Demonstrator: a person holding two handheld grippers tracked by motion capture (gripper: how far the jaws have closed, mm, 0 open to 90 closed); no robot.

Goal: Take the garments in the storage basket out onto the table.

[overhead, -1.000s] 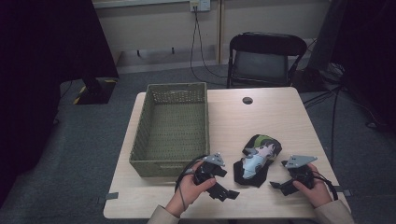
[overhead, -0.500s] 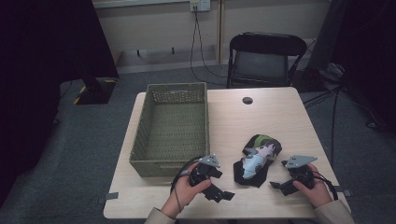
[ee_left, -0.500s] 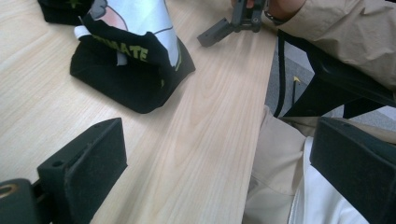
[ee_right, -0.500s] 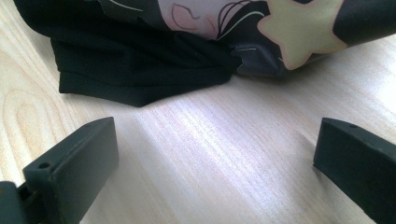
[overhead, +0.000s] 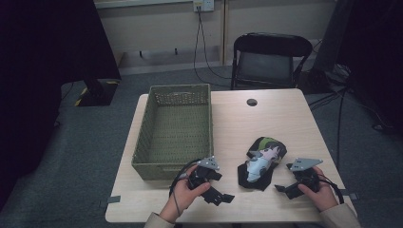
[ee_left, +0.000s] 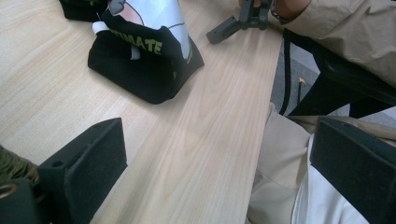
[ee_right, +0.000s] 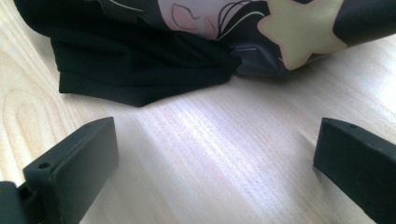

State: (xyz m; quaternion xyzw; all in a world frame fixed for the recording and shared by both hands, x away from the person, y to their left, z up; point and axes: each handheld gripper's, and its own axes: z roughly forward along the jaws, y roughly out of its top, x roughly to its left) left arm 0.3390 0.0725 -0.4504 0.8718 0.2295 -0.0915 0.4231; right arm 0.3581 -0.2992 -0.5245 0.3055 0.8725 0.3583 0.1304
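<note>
A folded black garment [overhead: 260,164] with a printed cartoon figure lies on the wooden table [overhead: 275,118], right of centre near the front. My left gripper [overhead: 219,195] rests near the front edge, left of the garment, jaws open and empty. In the left gripper view the garment [ee_left: 140,51] lies ahead and to the left, clear of the jaws. My right gripper [overhead: 284,189] sits just right of the garment, open, nothing between its jaws. The right gripper view has the garment's black edge [ee_right: 140,70] close ahead.
A green woven basket [overhead: 173,130] stands empty on the table's left half, just behind my left gripper. A small dark round disc [overhead: 252,102] lies near the far edge. A black folding chair [overhead: 268,61] stands beyond the table.
My left gripper has drifted slightly left and toward the front edge. The right gripper and the garment have stayed put.
</note>
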